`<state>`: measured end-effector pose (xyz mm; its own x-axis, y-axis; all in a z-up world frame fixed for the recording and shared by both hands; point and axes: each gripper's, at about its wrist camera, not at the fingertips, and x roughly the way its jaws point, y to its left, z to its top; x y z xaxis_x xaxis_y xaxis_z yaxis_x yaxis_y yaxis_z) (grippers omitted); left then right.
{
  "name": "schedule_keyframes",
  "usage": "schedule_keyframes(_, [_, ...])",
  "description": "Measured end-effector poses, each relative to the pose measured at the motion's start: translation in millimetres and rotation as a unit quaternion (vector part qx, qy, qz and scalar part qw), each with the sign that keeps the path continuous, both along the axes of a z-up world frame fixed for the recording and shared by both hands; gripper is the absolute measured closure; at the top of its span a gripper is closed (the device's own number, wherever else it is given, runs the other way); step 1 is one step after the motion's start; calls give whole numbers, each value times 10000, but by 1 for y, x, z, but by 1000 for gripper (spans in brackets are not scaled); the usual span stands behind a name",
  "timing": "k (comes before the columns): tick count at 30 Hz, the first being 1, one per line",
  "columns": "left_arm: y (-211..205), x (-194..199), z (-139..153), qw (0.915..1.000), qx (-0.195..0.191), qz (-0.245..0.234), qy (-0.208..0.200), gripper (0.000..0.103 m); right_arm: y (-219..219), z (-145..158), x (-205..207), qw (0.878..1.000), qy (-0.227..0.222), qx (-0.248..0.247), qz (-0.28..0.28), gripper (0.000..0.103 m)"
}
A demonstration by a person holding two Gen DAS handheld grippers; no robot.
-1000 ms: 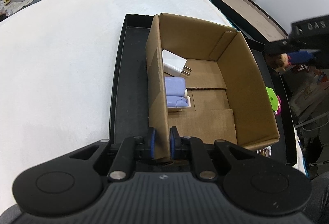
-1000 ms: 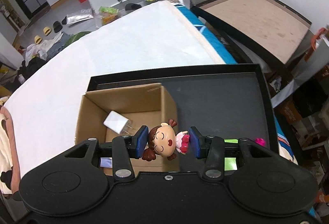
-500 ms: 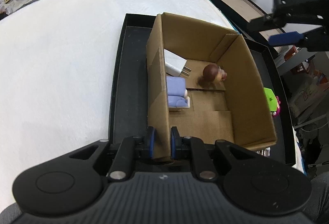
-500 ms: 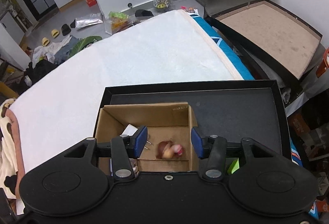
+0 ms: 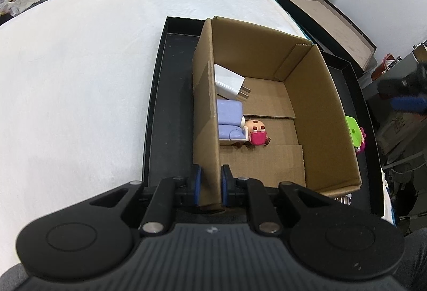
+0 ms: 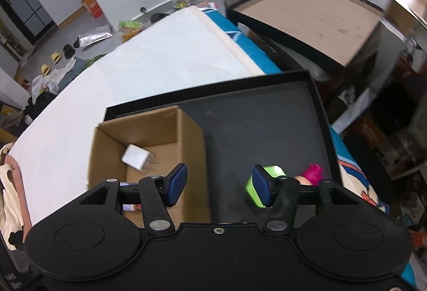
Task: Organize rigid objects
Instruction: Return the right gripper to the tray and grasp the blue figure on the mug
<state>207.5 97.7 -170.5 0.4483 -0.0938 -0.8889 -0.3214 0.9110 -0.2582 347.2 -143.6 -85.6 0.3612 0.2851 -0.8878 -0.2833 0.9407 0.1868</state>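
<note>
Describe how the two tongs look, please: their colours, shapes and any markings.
Both tongs are matte black plastic. The left tongs and the right tongs each have two slim black fingers with blue pads, silver screws at the pivots, and two round discs on a wide body. The left body has a ribbed grey top. The right body bears white letters "DAS" at its lower left corner.

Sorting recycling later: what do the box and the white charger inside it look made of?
Box: corrugated cardboard, matte brown, with raw cut edges and fold creases. White charger: apparently smooth hard plastic with a slight sheen, with thin prongs that look metal.
</note>
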Motion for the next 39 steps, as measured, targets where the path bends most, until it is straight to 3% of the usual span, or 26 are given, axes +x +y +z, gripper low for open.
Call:
schedule_keyframes(21, [-8, 3, 2, 9997, 197, 67, 101, 90, -70, -54, -15, 9950, 802, -94, -581, 47])
schedule_keyframes(39, [-5, 2, 1, 9998, 156, -6, 91, 90, -58, -103, -25, 9848, 1244, -447, -1125, 47])
